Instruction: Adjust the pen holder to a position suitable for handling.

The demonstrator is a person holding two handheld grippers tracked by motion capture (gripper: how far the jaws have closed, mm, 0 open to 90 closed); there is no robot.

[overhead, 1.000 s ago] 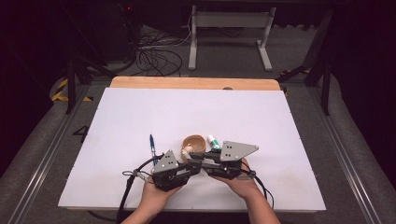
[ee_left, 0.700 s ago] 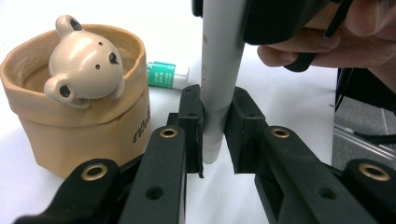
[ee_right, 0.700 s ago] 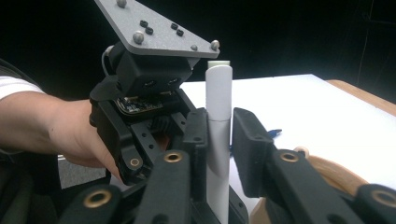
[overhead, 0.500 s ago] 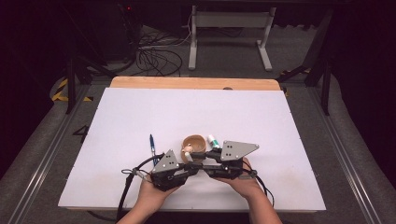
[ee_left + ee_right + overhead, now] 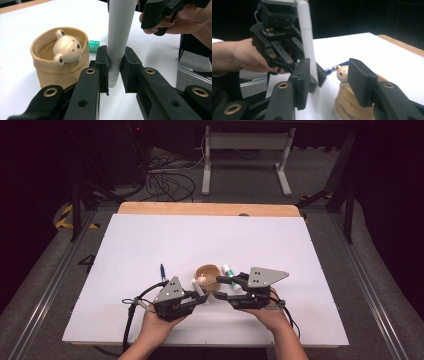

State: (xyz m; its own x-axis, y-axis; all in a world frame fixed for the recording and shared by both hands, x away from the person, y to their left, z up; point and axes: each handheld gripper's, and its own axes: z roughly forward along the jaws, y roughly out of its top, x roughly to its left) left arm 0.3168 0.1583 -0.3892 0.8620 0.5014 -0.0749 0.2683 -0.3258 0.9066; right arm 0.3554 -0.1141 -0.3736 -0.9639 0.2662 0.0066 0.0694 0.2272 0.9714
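My left gripper [image 5: 114,70] is shut on a white marker [image 5: 119,37] that stands upright between its jaws; in the high view the left gripper [image 5: 199,295] sits near the table's front, left of centre. The right gripper [image 5: 222,287] is open, its jaws spread around the tan bear cup [image 5: 206,275] side of the marker [image 5: 308,50]. In the right gripper view the right gripper [image 5: 329,82] has one pad beside the marker and the other by the bear cup [image 5: 352,100]. The cup [image 5: 58,57] holds a small bear head.
A blue pen [image 5: 162,271] lies left of the cup. A green-and-white tube [image 5: 229,270] lies right of it, its green end [image 5: 94,46] behind the cup. The white table [image 5: 300,250] stretches wide to the back and sides, with a wooden edge [image 5: 210,209] at the far end.
Both hands stay nearly still at the table's front. The right gripper has shifted very slightly; the left keeps its hold on the marker.
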